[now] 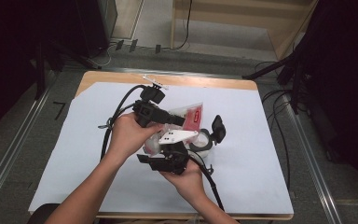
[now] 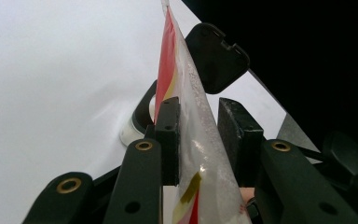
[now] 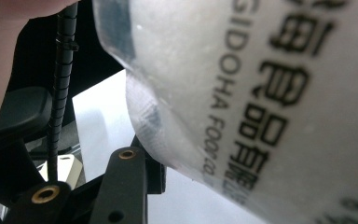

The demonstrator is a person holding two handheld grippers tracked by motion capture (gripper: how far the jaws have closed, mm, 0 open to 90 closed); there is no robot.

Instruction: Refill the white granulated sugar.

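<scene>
Grey floor and dark stands surround a wooden table [image 1: 242, 85], and white paper [image 1: 256, 154] covers almost the whole top. On the paper, near the middle, stands a white round container [image 1: 204, 145] with its black lid [image 1: 217, 128] open and standing up. Both hands meet above it with a clear plastic bag [image 1: 192, 114], which is held in the air over the middle of the paper. The bag is see-through with red and yellow print on one side and black printed letters on the other. The left gripper [image 2: 198, 140] has the bag between its jaws; one pad [image 2: 168, 135] presses its side, the other is just beside it. The right gripper [image 1: 168, 161] is under the bag, and I cannot tell if it is closed on it
</scene>
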